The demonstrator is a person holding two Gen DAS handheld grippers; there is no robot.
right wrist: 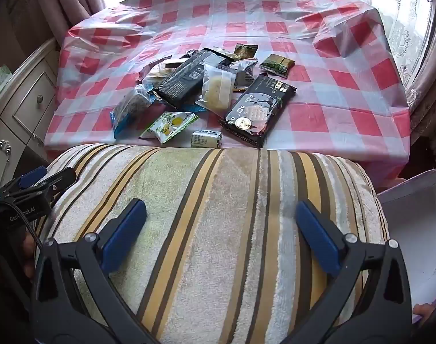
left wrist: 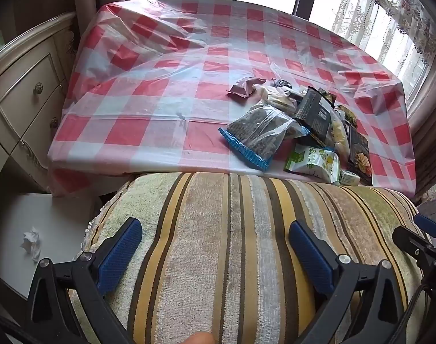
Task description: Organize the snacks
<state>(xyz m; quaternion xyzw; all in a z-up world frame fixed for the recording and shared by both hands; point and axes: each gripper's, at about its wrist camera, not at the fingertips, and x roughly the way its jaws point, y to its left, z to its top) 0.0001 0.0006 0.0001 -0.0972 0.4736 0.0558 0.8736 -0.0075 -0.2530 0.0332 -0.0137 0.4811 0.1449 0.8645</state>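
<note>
Both grippers held low over the striped towel-covered cushion (right wrist: 218,215), nothing in either. Left gripper (left wrist: 215,243): fingers wide apart, empty. Right gripper (right wrist: 220,229): fingers likewise wide apart, empty.

Snack pile (right wrist: 206,91) sits on the checked tablecloth (right wrist: 332,71), just beyond the cushion's far edge, loose and overlapping. Nearest the cushion: small green-and-white packet (right wrist: 207,138), lemon-print pouch (right wrist: 169,123), long black cracker pack (right wrist: 258,109). Clear blue-edged bag (left wrist: 260,134) on the pile's left side; clear pastry wrap (right wrist: 218,89) leans across its middle.

Step in hand, by my reading: first reach, not yet begun. Best to start with an outlier lying flat and free — the small packet by the cushion — pinching across its short side, rather than digging into the overlap.

Room: cloth left of the pile and behind it is bare, good for laying out sorted rows. Cloth wrinkled there; may drag. White box (right wrist: 412,229) right of the cushion, possibly a bin. Packets near the table's front edge could slide off toward the cushion.
</note>
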